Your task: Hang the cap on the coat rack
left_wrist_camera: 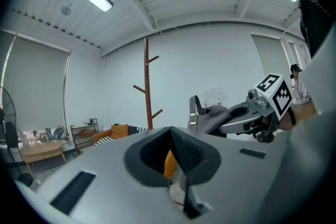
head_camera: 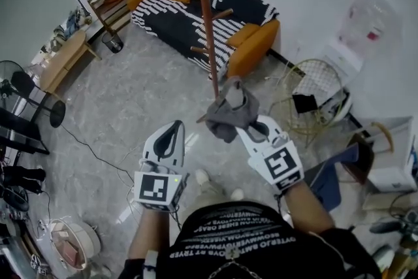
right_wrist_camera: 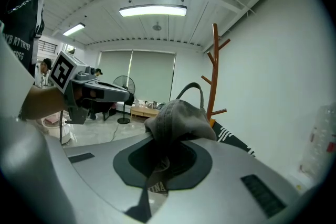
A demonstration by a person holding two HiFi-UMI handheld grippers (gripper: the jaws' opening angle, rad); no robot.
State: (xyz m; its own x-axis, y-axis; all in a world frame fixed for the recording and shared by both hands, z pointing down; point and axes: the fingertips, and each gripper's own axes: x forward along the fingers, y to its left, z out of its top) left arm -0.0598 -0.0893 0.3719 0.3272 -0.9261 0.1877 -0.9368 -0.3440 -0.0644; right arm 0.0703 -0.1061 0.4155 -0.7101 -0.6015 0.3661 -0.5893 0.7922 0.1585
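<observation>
In the head view, the coat rack point(head_camera: 208, 16), a brown wooden pole with short pegs, rises from the floor ahead of the person. The grey cap point(head_camera: 233, 111) is bunched just beside the rack's lower pole, on its right, clamped in the right gripper point(head_camera: 245, 129), whose fingers are pinched narrow on the fabric. The left gripper point(head_camera: 174, 126) sits to the left of the rack, nearer the person, with its fingers drawn together and nothing in them. Beyond the rack stands a sofa point(head_camera: 170, 19) with a black-and-white striped cover and orange cushions.

In the left gripper view, the left gripper's point(left_wrist_camera: 172, 136) jaws meet at the tip with no object between them. The coat rack point(left_wrist_camera: 147, 86) stands upright against the white wall. To the right of the rack, the right gripper point(left_wrist_camera: 223, 120) holds the cap point(left_wrist_camera: 202, 115) up in the air, apart from the pole.

In the right gripper view, the right gripper point(right_wrist_camera: 165, 147) has its jaws closed on the cap point(right_wrist_camera: 176, 118), which mounds above them with its strap arching up. The coat rack point(right_wrist_camera: 214, 71) stands behind the cap, slightly to its right. The left gripper point(right_wrist_camera: 113, 93) hovers well to the left of the rack.
</observation>
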